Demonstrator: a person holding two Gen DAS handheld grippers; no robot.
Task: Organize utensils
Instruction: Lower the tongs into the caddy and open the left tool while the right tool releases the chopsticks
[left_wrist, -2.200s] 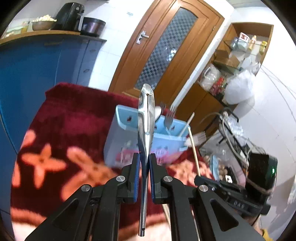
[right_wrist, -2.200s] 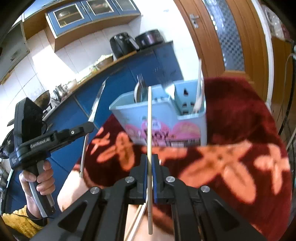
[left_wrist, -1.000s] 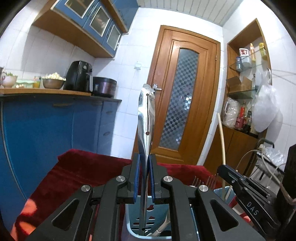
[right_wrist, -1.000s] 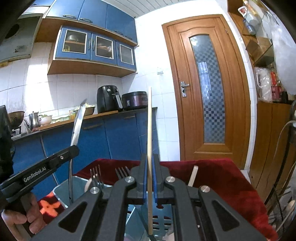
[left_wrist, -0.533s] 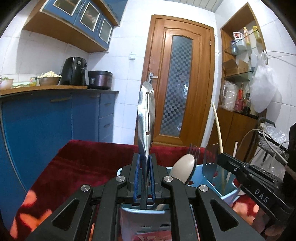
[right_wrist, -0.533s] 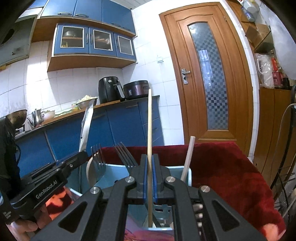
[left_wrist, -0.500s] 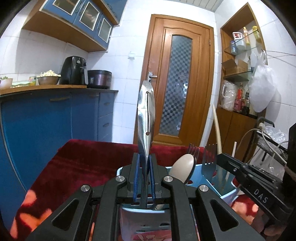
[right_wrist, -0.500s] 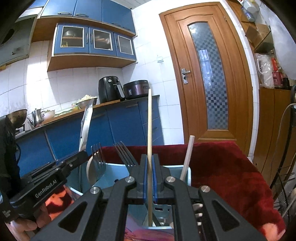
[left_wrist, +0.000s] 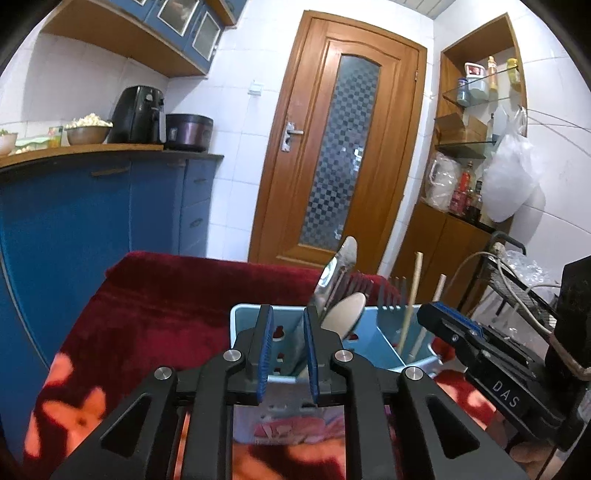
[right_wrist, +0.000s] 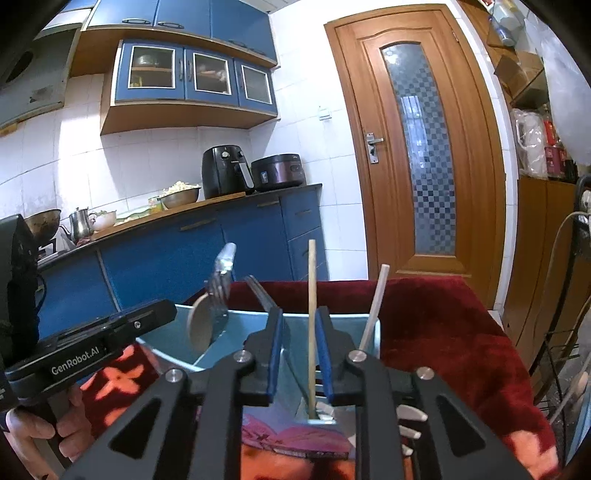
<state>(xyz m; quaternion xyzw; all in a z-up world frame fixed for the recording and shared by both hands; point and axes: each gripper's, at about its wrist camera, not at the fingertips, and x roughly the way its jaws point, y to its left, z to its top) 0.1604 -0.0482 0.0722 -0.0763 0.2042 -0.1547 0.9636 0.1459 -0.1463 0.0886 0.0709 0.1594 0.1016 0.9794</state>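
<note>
A light blue utensil caddy (left_wrist: 243, 321) stands on a red flowered cloth. My left gripper (left_wrist: 287, 347) hangs just over its near rim, jaws opening, nothing pressed between the pads. The flat steel utensil (left_wrist: 332, 273) leans free in the caddy beside a wooden spoon (left_wrist: 345, 312) and forks (left_wrist: 391, 291). My right gripper (right_wrist: 300, 350) is over the caddy (right_wrist: 258, 325) too, jaws opening. A wooden chopstick (right_wrist: 312, 295) stands between its pads, resting in the caddy and close to the right pad without being pressed. A pale stick (right_wrist: 375, 306) leans beside it.
The red cloth (left_wrist: 166, 295) covers the table to its far edge. Blue cabinets with a worktop (left_wrist: 74, 221) run along the left, and a wooden door (left_wrist: 343, 166) is behind. A wire rack with cables (left_wrist: 517, 280) stands at the right. A hand (right_wrist: 33, 432) holds the left gripper.
Both grippers' jaws have parted. The steel utensil slid down from the left pads into the caddy and tipped right. The chopstick dropped lower into the caddy.
</note>
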